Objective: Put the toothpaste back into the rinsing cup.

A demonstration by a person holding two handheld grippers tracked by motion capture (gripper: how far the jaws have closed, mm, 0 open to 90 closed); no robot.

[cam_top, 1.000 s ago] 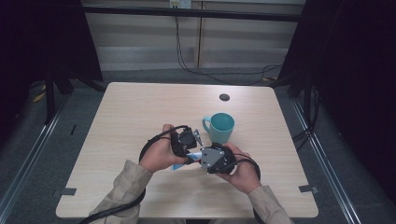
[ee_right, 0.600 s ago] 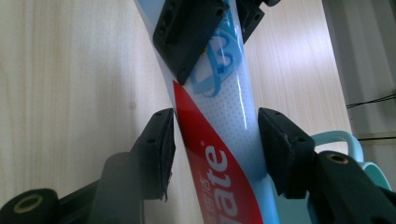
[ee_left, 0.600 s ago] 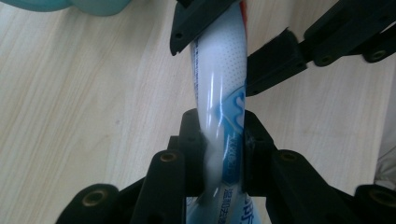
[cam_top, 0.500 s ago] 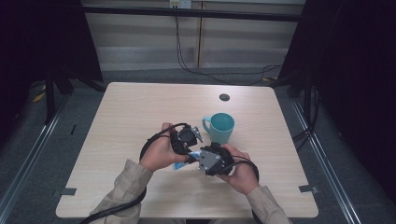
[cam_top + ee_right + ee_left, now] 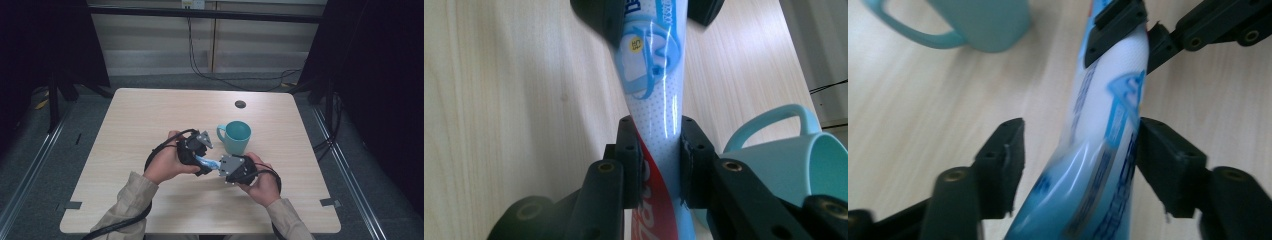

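A handover is going on just above the table, and by my reckoning it is about halfway through. The right gripper has just been closing and now pinches the blue-and-white toothpaste tube firmly near one end, both pads pressed into it. The left gripper has just been opening; in the left gripper view one pad stands off the tube with a clear gap, the other sits just beside it, so I take its grip as let go. From above, the tube bridges the two grippers, held up off the wood in front of the person, with the teal mug standing near, just behind the right hand. What seems left is for the left gripper to draw away, and for the tube to go wherever it belongs, perhaps into the mug.
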